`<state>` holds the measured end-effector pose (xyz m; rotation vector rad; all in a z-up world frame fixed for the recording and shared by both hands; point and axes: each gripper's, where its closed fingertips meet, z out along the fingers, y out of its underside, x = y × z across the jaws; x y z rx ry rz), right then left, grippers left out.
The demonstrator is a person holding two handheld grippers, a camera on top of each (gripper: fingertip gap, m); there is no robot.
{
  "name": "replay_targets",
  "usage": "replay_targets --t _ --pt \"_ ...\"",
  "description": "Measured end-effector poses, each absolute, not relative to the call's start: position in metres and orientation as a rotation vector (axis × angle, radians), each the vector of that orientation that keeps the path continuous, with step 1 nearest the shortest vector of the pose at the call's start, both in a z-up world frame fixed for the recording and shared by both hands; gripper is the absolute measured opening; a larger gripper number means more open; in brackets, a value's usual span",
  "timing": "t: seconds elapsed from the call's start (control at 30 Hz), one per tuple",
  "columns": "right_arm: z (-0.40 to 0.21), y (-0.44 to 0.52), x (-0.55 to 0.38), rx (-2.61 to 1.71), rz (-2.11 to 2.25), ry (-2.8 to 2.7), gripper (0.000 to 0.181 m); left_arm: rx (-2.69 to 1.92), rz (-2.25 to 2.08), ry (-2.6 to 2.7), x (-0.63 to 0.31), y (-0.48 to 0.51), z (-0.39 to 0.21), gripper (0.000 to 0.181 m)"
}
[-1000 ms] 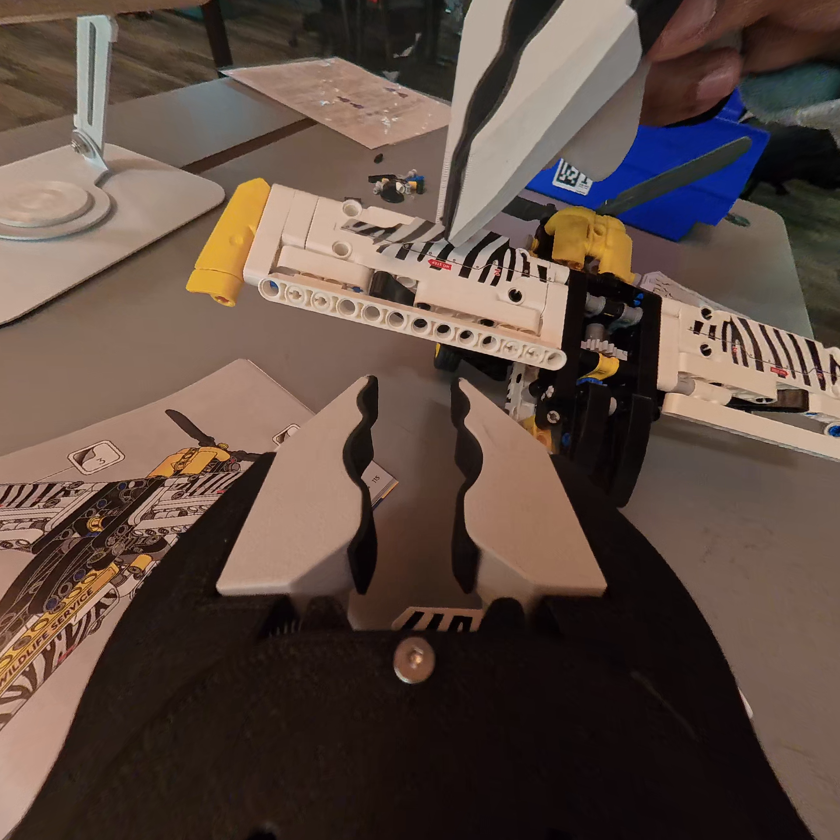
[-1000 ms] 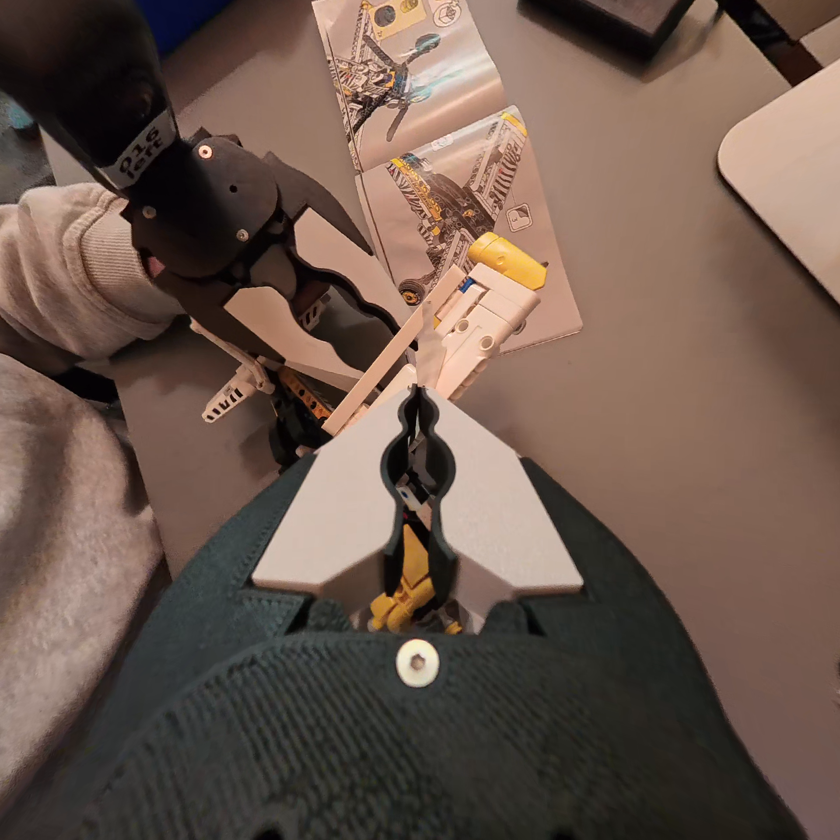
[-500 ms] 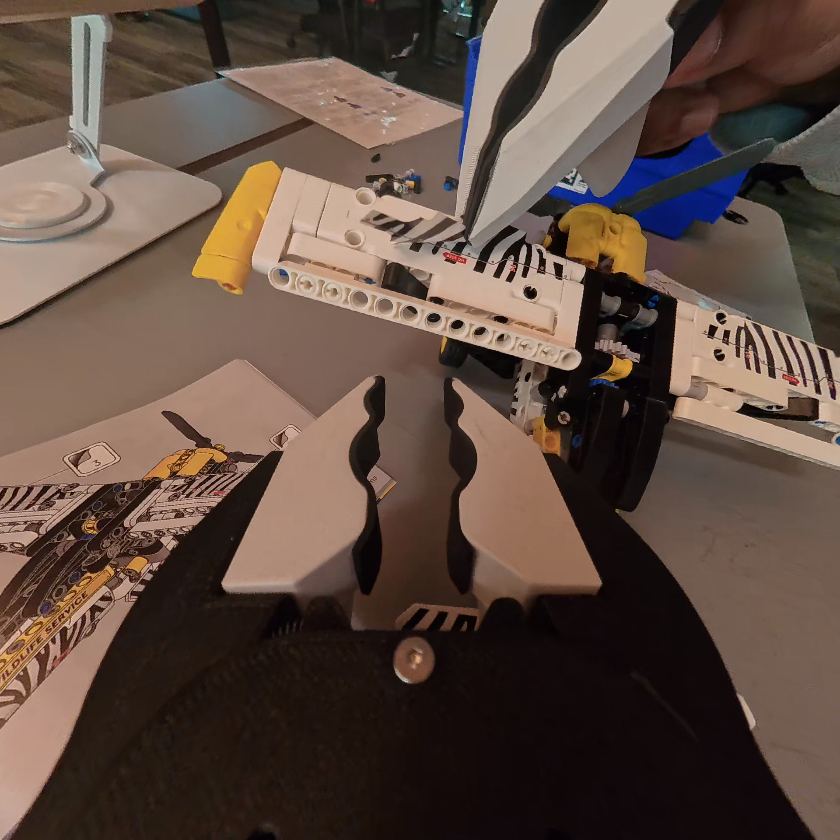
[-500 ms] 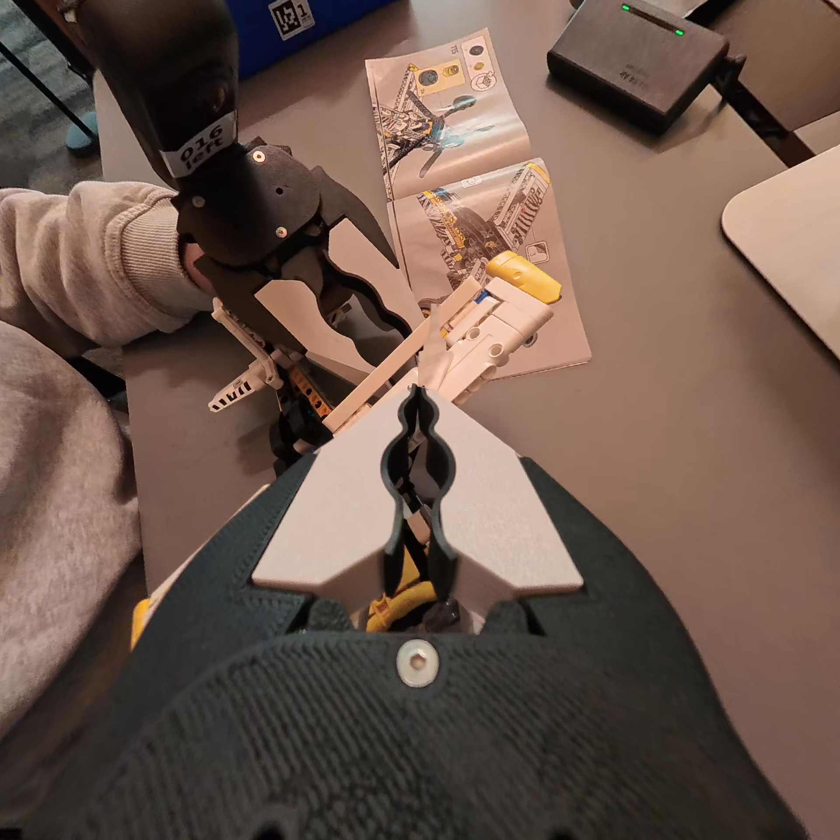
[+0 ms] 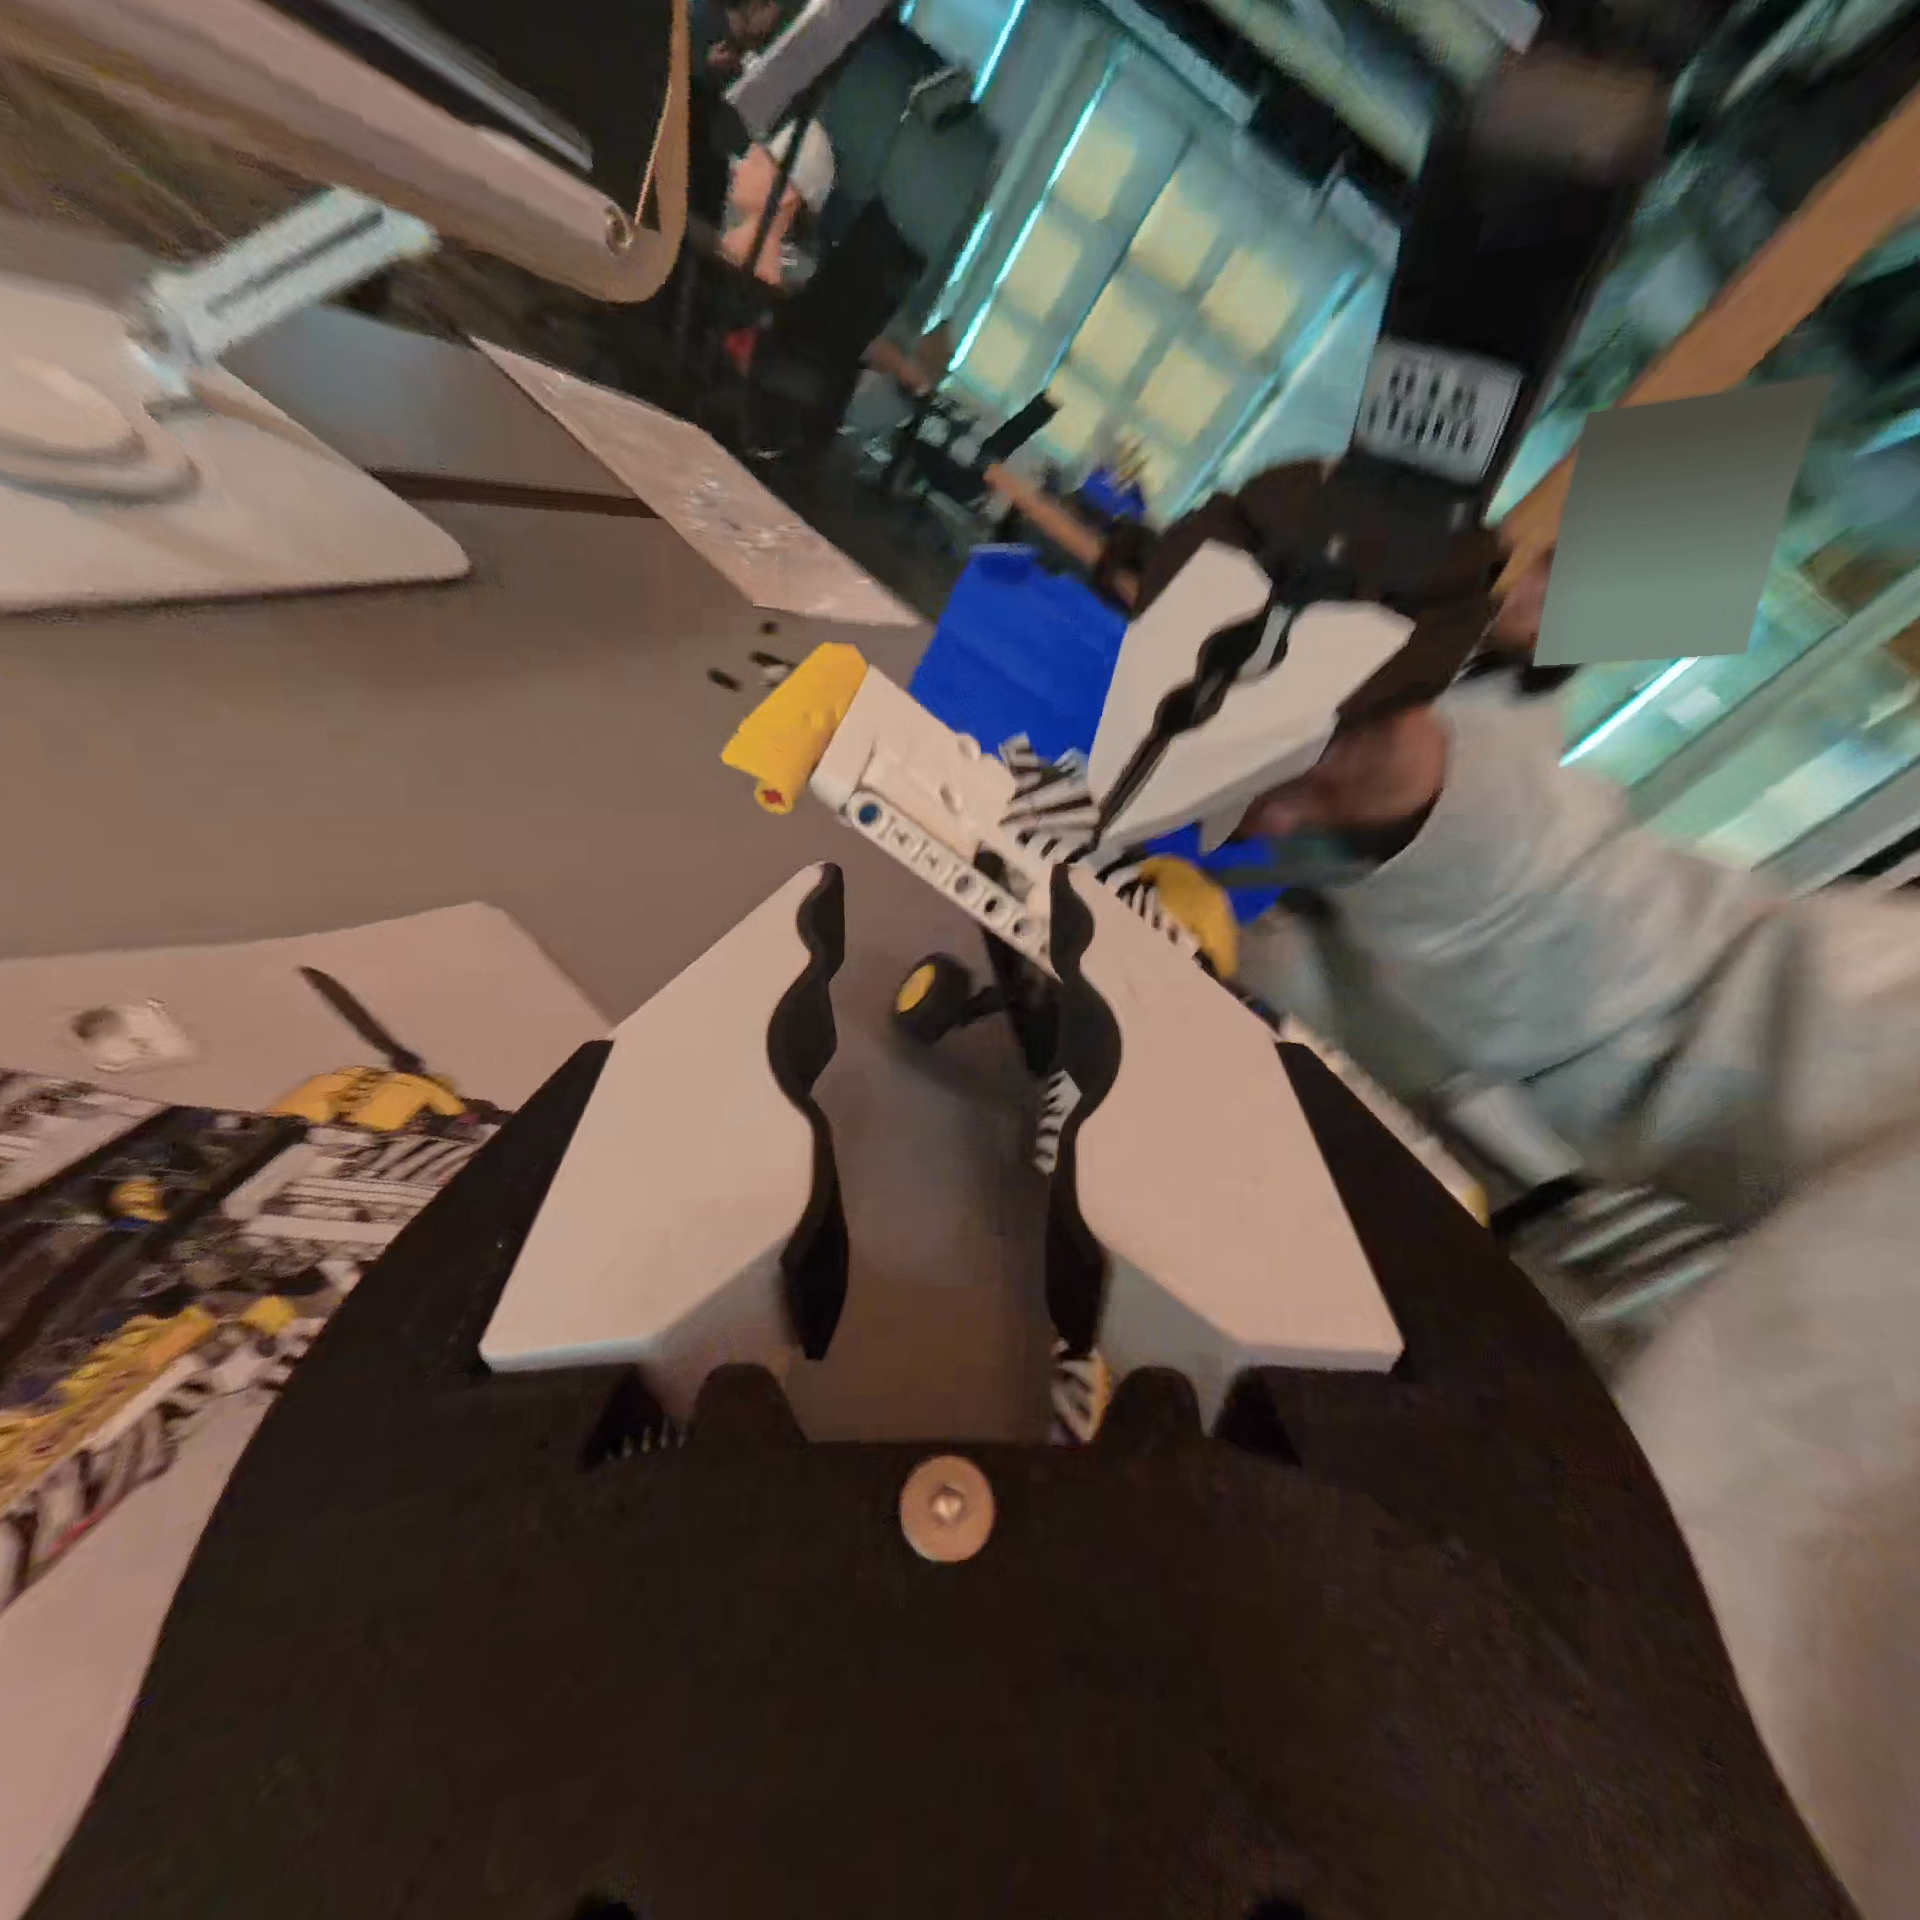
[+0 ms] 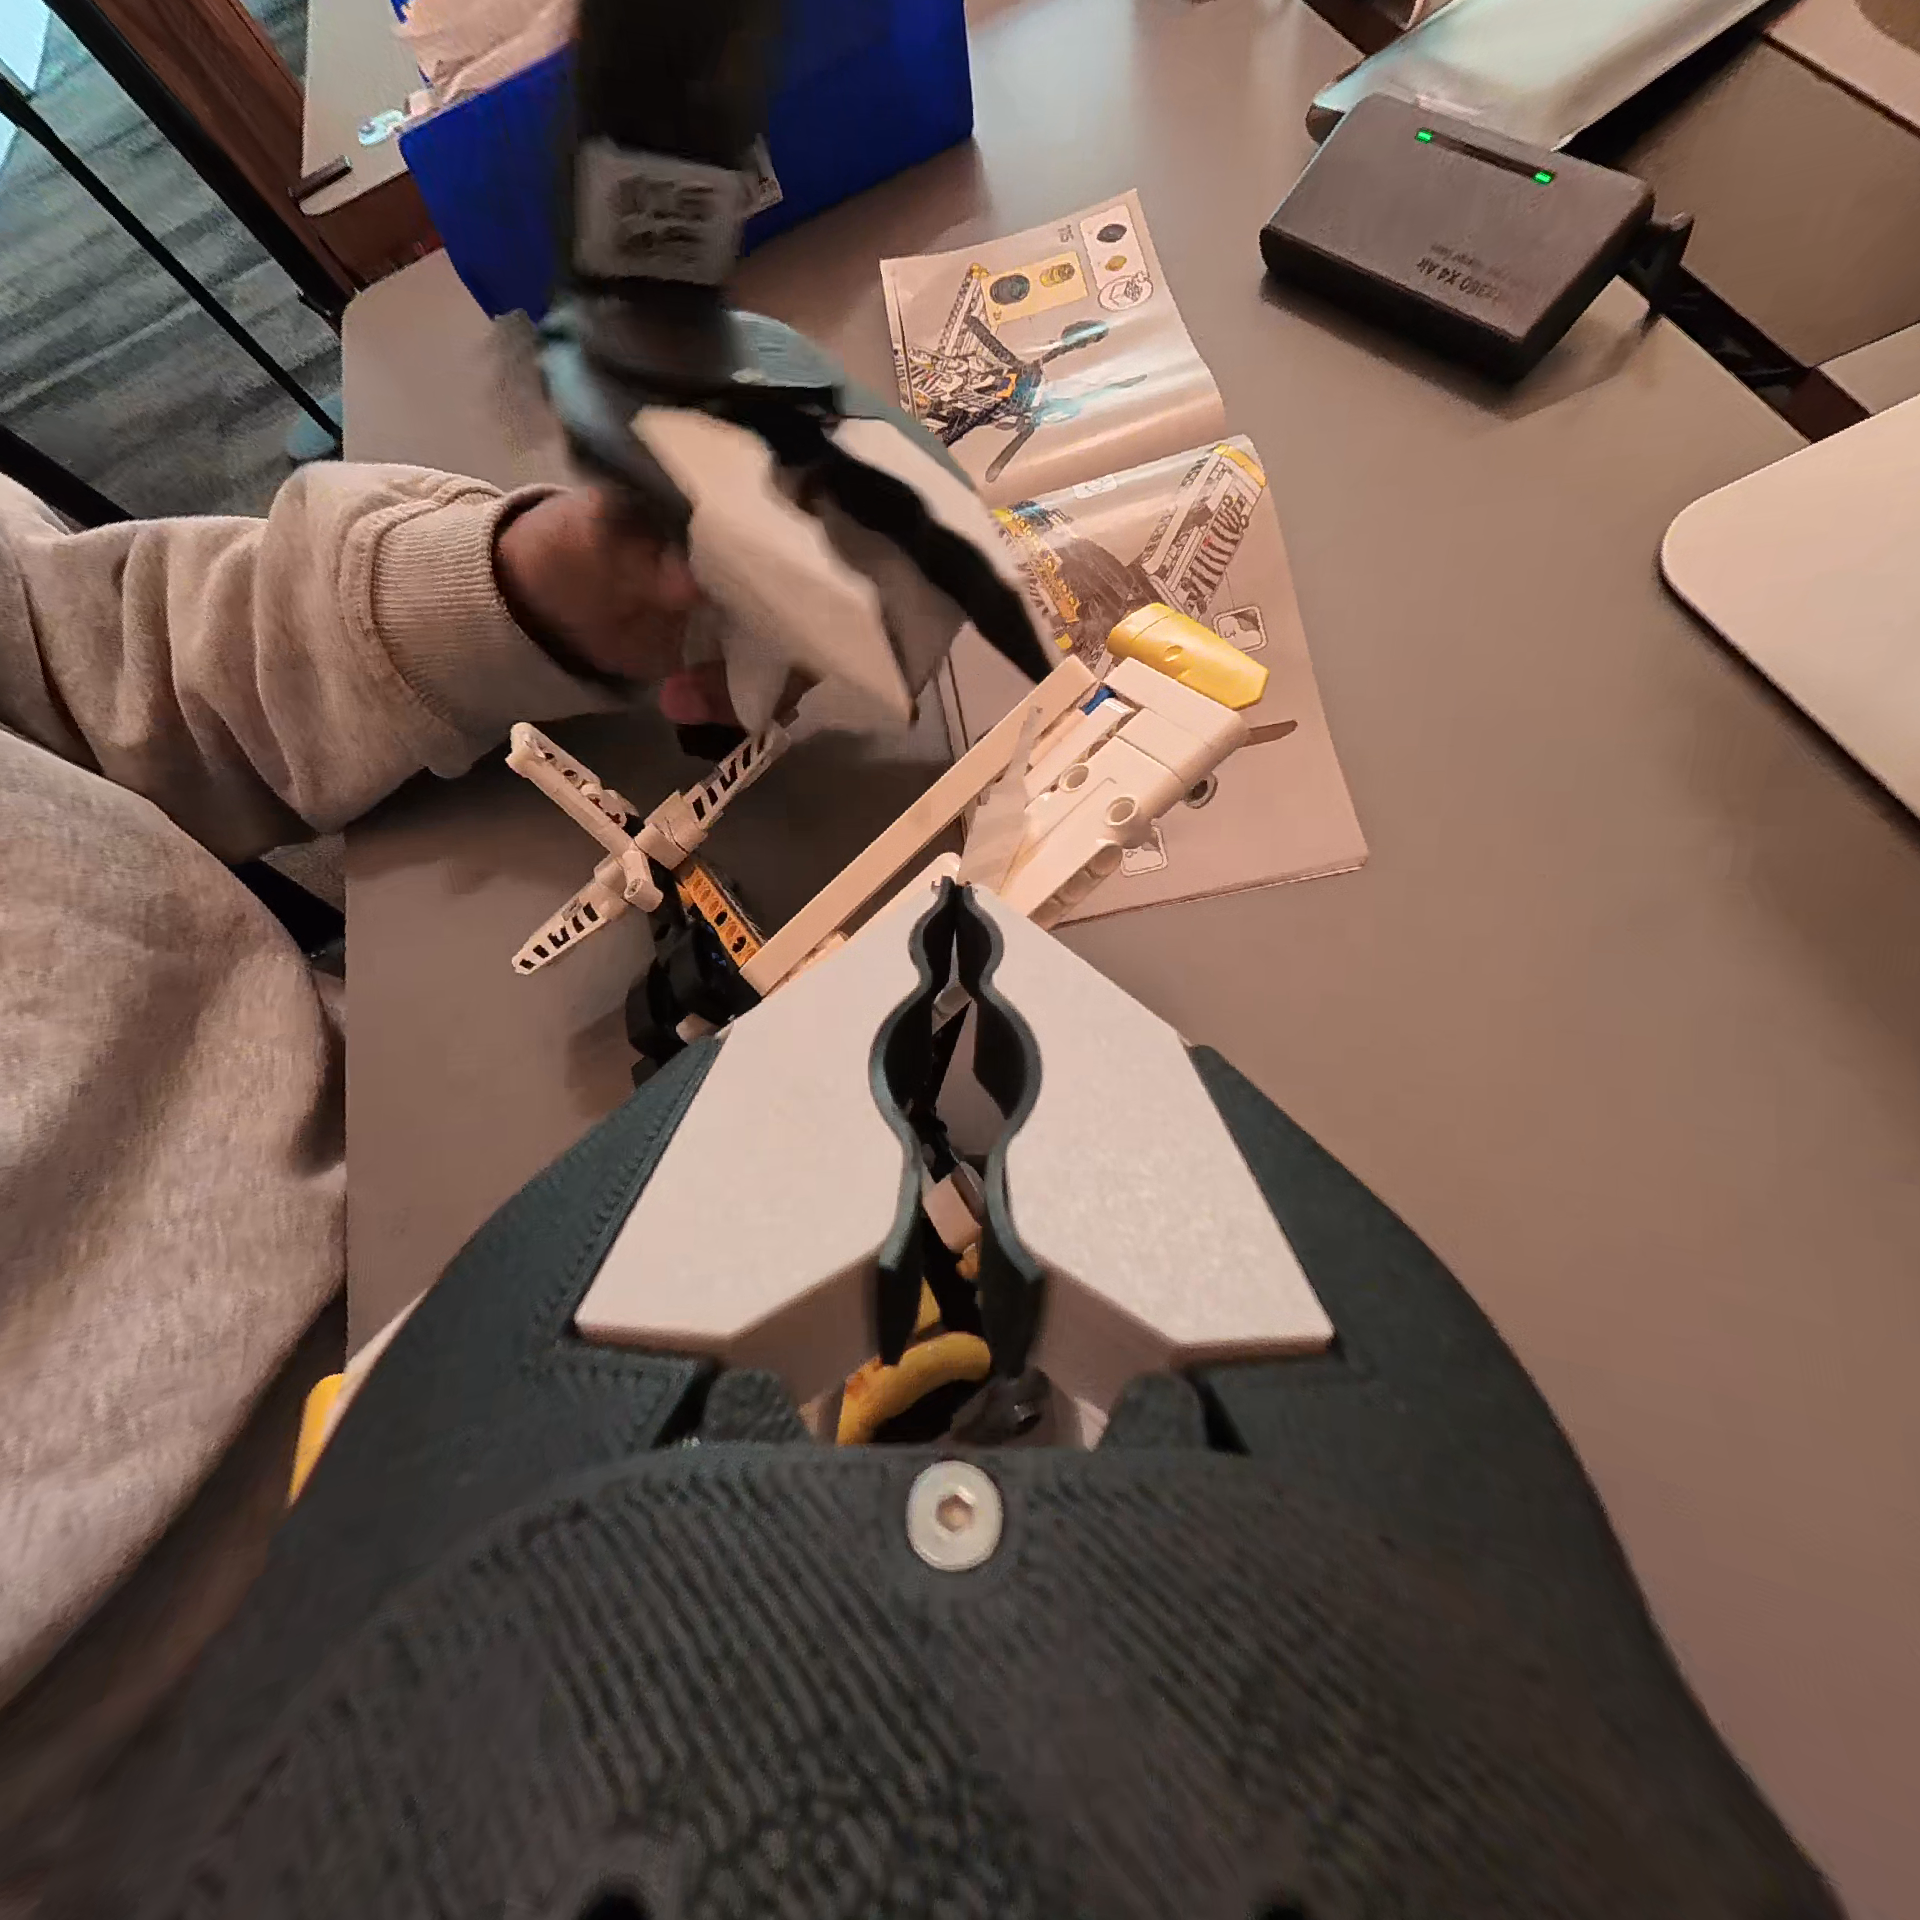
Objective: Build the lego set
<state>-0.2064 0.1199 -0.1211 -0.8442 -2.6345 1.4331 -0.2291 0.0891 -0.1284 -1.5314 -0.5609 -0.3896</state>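
A black box [image 6: 1455, 223] with two green lights is set on the grey table [image 6: 1507, 1039], near a blue bin [image 6: 862, 114]. A pale flat stand base [image 5: 208, 499] is seen at the table's edge.

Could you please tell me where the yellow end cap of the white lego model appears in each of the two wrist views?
Left wrist view: the yellow end cap sits just above centre, left of the closed right gripper.
Right wrist view: the yellow end cap lies right of centre, over the open instruction booklet.
Shared landmark: the blue plastic bin behind the model.
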Motion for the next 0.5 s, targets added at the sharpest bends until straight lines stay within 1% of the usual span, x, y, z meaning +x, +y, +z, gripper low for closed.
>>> replay_targets --t 0.03,0.07,0.1,0.17,0.23,0.27,0.3,0.4,0.5 --pt "-0.121 0.12 -0.207 -0.828 1.433 -2.633 0.0 -1.486 -0.507 -0.618 -0.233 0.09 -0.127 0.042" --pt "-0.121 0.119 -0.207 -0.812 1.428 -2.633 0.0 -1.446 -0.636 -0.652 -0.236 0.092 -0.125 0.054" --pt "-0.122 0.119 -0.207 -0.795 1.418 -2.636 0.0 -1.416 -0.751 -0.69 -0.239 0.095 -0.126 0.058" --pt "-0.124 0.119 -0.209 -0.773 1.374 -2.641 0.0 -1.39 -0.908 -0.731 -0.241 0.102 -0.132 0.056" --pt "-0.129 0.121 -0.214 -0.755 1.303 -2.633 0.0 -1.41 -0.949 -0.749 -0.243 0.106 -0.138 0.034" --pt "-0.13 0.121 -0.215 -0.741 1.279 -2.635 0.003 -1.436 -0.94 -0.751 -0.244 0.107 -0.142 0.021" --pt "-0.132 0.121 -0.216 -0.731 1.264 -2.644 0.004 -1.463 -0.919 -0.753 -0.245 0.108 -0.144 0.015" --pt "-0.133 0.12 -0.218 -0.698 1.215 -2.652 0.007 -1.514 -0.877 -0.739 -0.248 0.107 -0.149 0.015" --pt "-0.126 0.122 -0.229 -0.638 1.168 -2.585 0.016 -1.512 -0.88 -0.731 -0.247 0.105 -0.148 0.015"
